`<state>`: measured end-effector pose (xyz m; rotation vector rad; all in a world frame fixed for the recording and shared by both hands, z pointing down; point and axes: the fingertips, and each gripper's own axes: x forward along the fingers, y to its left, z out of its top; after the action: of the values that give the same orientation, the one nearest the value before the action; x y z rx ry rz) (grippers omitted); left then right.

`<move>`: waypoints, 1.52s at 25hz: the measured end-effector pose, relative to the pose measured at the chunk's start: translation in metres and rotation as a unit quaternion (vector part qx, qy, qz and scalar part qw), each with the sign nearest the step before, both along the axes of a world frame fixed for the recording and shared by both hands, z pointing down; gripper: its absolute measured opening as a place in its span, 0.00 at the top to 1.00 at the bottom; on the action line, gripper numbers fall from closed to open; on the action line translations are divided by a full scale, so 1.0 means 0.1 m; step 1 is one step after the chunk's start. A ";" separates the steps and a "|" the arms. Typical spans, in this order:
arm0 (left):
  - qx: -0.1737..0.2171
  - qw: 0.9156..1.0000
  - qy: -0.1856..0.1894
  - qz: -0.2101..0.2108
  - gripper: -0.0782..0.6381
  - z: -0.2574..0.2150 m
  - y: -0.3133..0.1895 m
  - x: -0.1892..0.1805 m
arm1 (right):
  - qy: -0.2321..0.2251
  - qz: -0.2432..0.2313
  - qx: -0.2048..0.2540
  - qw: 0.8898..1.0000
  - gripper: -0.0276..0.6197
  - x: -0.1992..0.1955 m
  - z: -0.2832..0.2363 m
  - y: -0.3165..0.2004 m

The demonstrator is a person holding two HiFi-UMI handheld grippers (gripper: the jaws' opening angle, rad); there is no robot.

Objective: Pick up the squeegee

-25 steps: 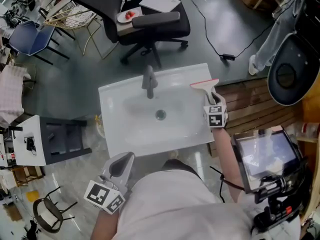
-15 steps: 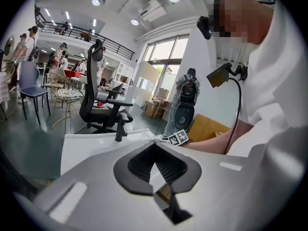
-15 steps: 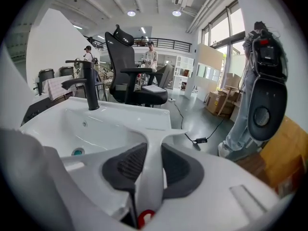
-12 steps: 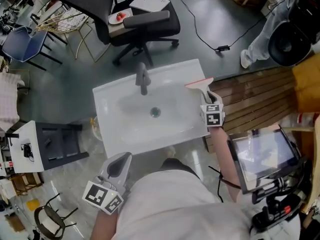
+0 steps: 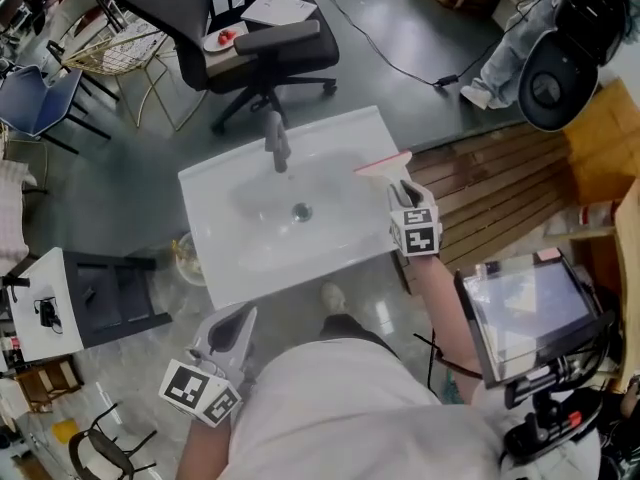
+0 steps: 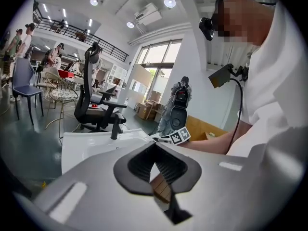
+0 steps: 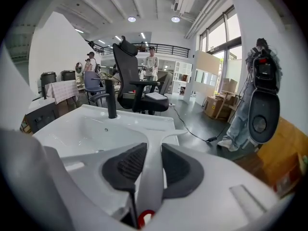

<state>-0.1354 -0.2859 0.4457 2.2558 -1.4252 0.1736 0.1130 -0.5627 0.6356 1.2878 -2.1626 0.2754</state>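
Two grippers show in the head view, one to each side of one white sink (image 5: 215, 198) that has a single dark faucet (image 5: 274, 140) and one drain (image 5: 300, 211). The right gripper (image 5: 402, 190) is at the sink's right rim with one squeegee (image 5: 384, 164) in it. The red-edged blade lies across that rim's far corner; whether it touches the porcelain is hard to judge from above. The left gripper (image 5: 232, 328) hangs near the person's body, apart from the sink's near edge. One black office chair (image 5: 265, 43) stands beyond the sink.

In the left gripper view its two pads (image 6: 139, 165) meet at the tips with nothing between them (only floor (image 6: 159, 187) shows through the gap below).

In the right gripper view the two jaws have just been closing and clamp the squeegee's pale handle, one pad on either side. The blade reaches out ahead over the basin's right side.
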 end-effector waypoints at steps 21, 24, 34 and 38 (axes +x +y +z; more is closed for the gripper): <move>0.038 0.998 0.024 0.039 0.88 -0.04 1.34 -0.40 | -0.029 0.011 0.035 0.999 0.80 -0.36 -0.89 1.64; 0.037 0.998 0.024 0.041 0.88 0.01 1.51 -0.46 | -0.034 0.006 0.035 0.999 0.80 -0.42 -0.95 1.88; 0.041 0.998 0.027 0.045 0.88 0.03 1.91 -0.56 | -0.037 -0.008 0.039 0.999 0.80 -0.55 -1.18 2.54; 0.042 0.997 0.030 0.050 0.88 0.05 2.01 -0.57 | -0.039 -0.015 0.044 0.998 0.80 -0.63 -1.26 2.73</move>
<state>-0.1924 -0.0849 0.4503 2.3814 -1.3126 0.0801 0.0504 -0.2902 0.5096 1.3109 -2.2811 0.2241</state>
